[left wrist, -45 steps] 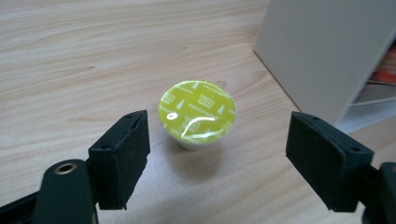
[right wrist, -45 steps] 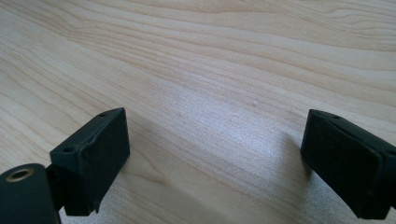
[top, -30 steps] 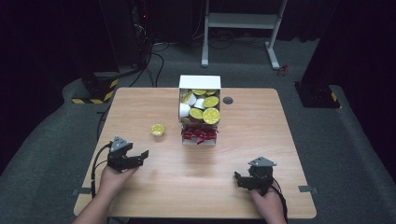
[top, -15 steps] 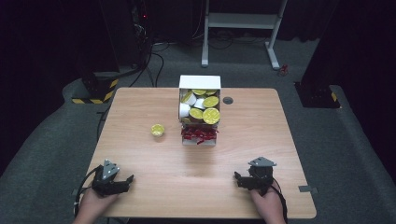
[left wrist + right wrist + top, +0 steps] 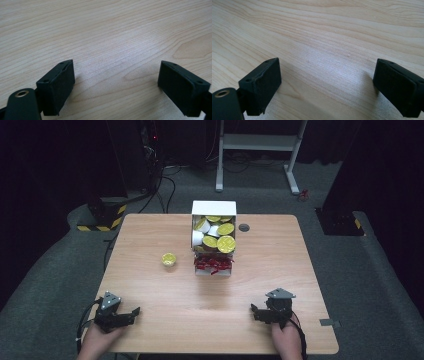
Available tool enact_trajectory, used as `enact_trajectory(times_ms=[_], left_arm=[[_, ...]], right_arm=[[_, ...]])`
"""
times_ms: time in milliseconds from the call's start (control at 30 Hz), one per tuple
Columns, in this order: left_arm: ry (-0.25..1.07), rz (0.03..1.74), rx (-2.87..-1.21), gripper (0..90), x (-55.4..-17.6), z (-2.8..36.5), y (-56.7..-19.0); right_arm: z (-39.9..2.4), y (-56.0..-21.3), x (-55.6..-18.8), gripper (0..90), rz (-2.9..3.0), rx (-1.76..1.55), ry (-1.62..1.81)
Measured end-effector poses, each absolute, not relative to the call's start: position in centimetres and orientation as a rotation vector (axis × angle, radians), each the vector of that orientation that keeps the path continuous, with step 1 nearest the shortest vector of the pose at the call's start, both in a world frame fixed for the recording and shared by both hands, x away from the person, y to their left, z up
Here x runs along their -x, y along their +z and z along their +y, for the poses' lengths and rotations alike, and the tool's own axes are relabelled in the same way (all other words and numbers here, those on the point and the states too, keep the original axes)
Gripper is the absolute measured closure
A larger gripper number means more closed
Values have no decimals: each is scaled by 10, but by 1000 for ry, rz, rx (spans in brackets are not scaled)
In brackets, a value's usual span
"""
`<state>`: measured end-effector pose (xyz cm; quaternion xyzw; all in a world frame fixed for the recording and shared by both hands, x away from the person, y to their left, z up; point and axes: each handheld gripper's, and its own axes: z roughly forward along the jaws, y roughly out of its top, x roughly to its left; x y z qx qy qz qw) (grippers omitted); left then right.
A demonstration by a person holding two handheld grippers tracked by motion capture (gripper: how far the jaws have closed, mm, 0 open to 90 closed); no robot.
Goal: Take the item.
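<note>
Grey carpet (image 5: 350, 285) — dark room (dim)

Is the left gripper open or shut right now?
Open. The left gripper has just been opening; its jaws stand wide apart over bare table, nothing between them.

Pale wood-grain bench (image 5: 150, 235), white open cardboard box (image 5: 214, 208) of yellow-lidded white cups (image 5: 226, 243), red wrappers (image 5: 213, 264) at its near end, lone yellow-lidded cup (image 5: 169, 259) left of it, black left gripper (image 5: 131, 312), black right gripper (image 5: 255, 311), grey carpet floor (image 5: 370, 270).
</note>
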<state>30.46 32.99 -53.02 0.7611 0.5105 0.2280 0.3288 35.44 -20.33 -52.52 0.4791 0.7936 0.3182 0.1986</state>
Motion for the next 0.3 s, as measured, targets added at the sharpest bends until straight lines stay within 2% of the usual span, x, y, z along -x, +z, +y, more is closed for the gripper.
enact_trajectory(times_ms=[300], left_arm=[[584,1344,-1980,146,-303,329,-531]], right_arm=[[-202,-525,-353,84,2214,-1349,886]])
